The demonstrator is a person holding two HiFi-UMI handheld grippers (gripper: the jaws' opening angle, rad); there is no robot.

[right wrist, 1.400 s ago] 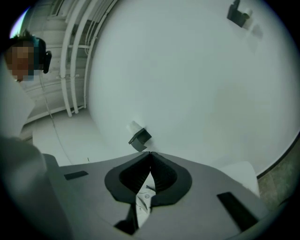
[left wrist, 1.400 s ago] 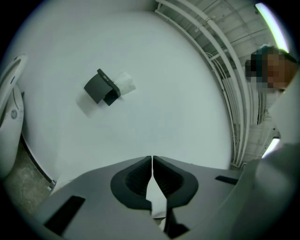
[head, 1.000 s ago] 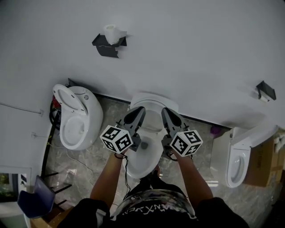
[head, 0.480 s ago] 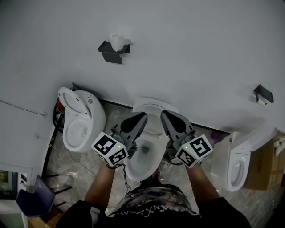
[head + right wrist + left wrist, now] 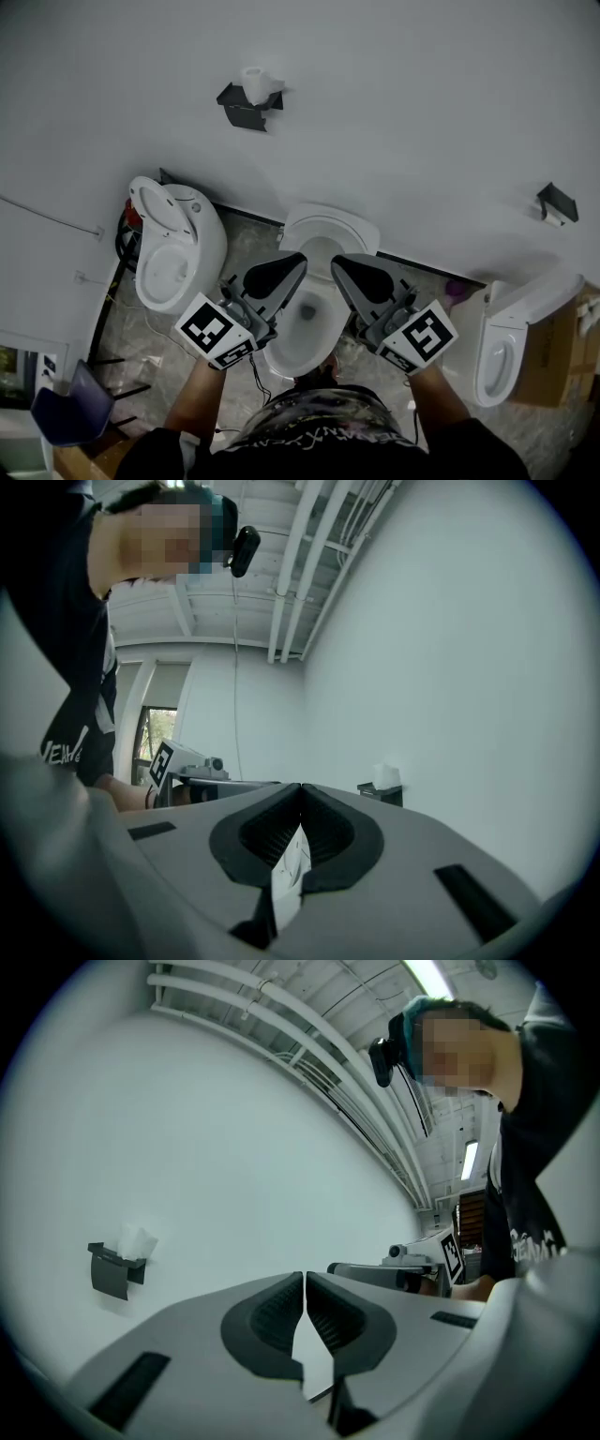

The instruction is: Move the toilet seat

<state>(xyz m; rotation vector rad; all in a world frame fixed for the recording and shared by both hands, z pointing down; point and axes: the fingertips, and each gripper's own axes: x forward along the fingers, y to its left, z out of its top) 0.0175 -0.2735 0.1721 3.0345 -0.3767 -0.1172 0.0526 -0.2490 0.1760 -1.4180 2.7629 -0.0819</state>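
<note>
The middle white toilet [image 5: 298, 345] stands against the wall with its seat and lid [image 5: 330, 231] raised upright at the back. My left gripper [image 5: 301, 258] and right gripper [image 5: 336, 262] hover side by side above the open bowl, pointing level at the wall. Neither touches the seat. Both are shut with nothing between the jaws. In the left gripper view the left gripper [image 5: 306, 1277] has its pads together before the bare wall, with the right gripper [image 5: 412, 1269] alongside. In the right gripper view the right gripper [image 5: 300, 787] is likewise shut, with the left gripper [image 5: 192, 769] beside it.
A second toilet [image 5: 173, 251] with its seat up stands to the left and a third [image 5: 502, 354] to the right. A black paper holder with a roll [image 5: 249, 99] hangs on the wall, and another holder [image 5: 557, 202] hangs at the right. A dark stool [image 5: 64, 412] sits at the lower left.
Both grippers have risen toward the camera and drawn back from the raised seat, rolling a little. Their marker cubes now sit lower and wider apart in the picture. The jaws stayed shut.
</note>
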